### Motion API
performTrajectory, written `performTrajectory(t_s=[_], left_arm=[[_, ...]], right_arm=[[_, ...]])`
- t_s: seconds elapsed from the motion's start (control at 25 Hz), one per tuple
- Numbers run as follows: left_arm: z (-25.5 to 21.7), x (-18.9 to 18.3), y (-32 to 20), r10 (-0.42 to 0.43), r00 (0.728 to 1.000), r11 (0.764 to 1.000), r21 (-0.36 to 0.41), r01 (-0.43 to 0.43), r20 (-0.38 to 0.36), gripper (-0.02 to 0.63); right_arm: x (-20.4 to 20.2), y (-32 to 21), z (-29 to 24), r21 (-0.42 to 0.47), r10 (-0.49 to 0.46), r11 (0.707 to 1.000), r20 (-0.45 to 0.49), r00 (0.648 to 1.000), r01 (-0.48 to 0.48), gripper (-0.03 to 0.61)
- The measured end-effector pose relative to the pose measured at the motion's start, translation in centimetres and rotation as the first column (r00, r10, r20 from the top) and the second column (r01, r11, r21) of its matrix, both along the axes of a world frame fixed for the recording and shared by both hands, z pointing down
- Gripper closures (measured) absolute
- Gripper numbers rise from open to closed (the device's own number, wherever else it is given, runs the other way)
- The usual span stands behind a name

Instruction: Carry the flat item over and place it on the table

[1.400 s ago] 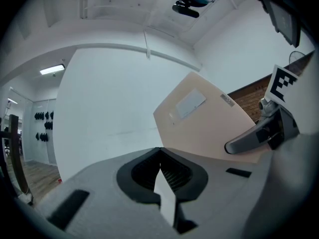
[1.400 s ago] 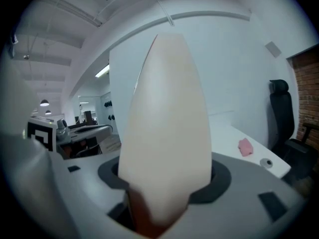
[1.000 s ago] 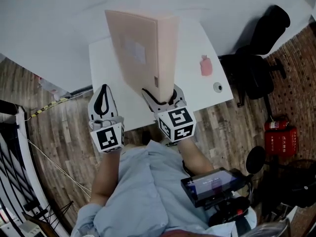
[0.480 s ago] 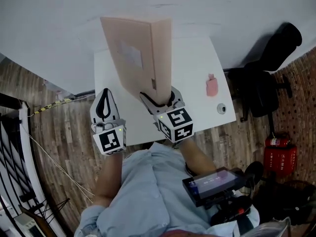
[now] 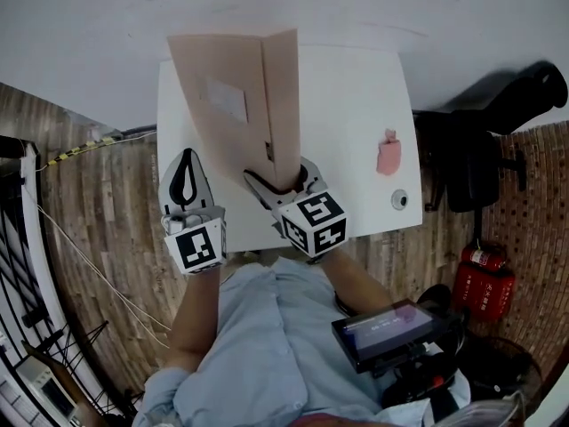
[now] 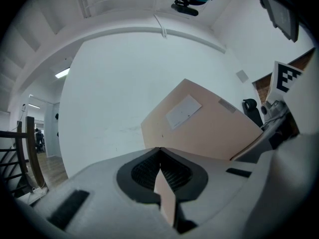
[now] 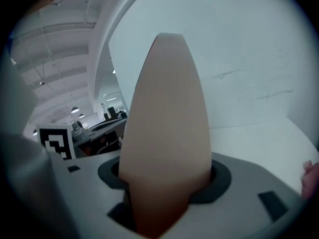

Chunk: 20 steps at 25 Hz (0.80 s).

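A flat item (image 5: 233, 96), a thin pale-pink cardboard box with a white label on its broad face, stands on edge in the air over the near half of a white bench (image 5: 356, 87). It leans away from the person toward 12 o'clock. Whether its low corner touches the bench top cannot be told.

The right gripper (image 5: 277, 172) has its jaws clenched on the box's narrow lower end, one jaw on each broad face. That grip probably explains why the box rides upright. It will likely have to be tipped over before it can lie flat.

The left gripper (image 5: 187, 154) hangs at 9 o'clock of the right one, just beside the box but apart from it. Its jaws are closed tip to tip and take no part in carrying the box.

On the bench, a small pink object (image 5: 388, 152) lies at 3 o'clock of the box, and a small round object (image 5: 399, 200) sits at 4 o'clock near the bench's edge. Both are well apart from the box, so the middle of the bench looks free for the landing.

Off the bench, a black chair (image 5: 498, 140) stands at 3 o'clock and a red fire extinguisher (image 5: 480, 283) at 4 o'clock on the wooden floor (image 5: 98, 238).
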<state>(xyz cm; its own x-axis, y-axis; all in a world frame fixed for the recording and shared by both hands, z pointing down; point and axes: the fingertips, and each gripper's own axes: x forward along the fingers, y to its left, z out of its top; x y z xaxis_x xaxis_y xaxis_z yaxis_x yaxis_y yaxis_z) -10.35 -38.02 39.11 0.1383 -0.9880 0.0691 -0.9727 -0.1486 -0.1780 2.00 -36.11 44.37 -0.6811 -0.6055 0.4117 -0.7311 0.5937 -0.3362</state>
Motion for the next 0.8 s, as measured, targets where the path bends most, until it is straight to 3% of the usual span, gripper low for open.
performTrajectory(t_s=[0.12,0.28,0.52,0.8], left_arm=[[1.4,-0.6,-0.2,-0.024,1.000,0.999,-0.034,0.024,0.000,0.614],[3.1,-0.6,-1.6,-0.040,0.999,0.996,-0.079,0.040,0.006,0.614],[4.0,-1.3,-2.6,-0.056,0.998,0.993,-0.106,0.056,0.010,0.614],[5.1,-2.5,-4.1,-0.072,0.997,0.991,-0.115,0.074,0.023,0.614]], right_arm=[[-0.7,0.4,1.9,-0.072,-0.030,0.997,0.007,1.000,0.030,0.288],[-1.2,0.3,4.3,-0.220,-0.052,0.973,0.090,0.995,0.071,0.288],[-1.7,-0.6,6.3,-0.389,-0.028,0.915,0.202,0.979,0.106,0.287],[-2.1,-2.4,8.5,-0.542,-0.035,0.819,0.282,0.959,0.189,0.265]])
